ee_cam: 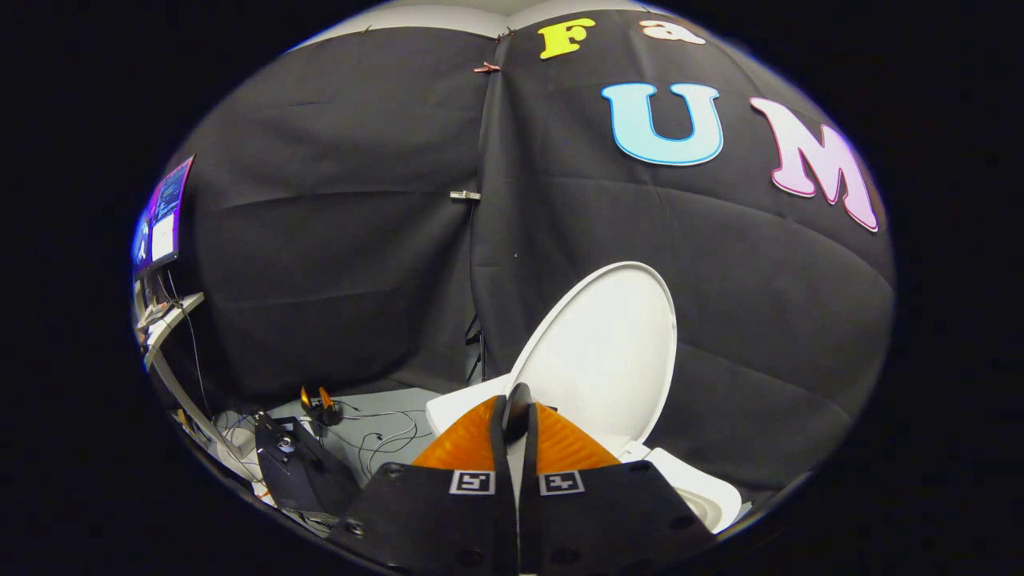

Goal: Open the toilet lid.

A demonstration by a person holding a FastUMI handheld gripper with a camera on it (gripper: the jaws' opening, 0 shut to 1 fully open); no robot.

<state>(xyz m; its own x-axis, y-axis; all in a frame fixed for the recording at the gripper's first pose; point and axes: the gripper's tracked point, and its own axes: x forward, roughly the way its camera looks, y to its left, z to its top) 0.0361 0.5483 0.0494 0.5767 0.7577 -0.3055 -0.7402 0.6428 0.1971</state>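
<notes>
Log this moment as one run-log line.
lid: raised, upright beyond fingers | gripper: fingers shut, holding nothing, just before lid | toilet: rim exposed | step: lid open

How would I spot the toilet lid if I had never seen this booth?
Start at the black cloth wall and look down to the white toilet at its foot. The lid is the big white oval standing raised against the cloth, just beyond the orange fingers, which are pressed together with nothing between them. Its smooth, rounded shape sets it apart from the dark gear and cables on the floor nearby.
</notes>
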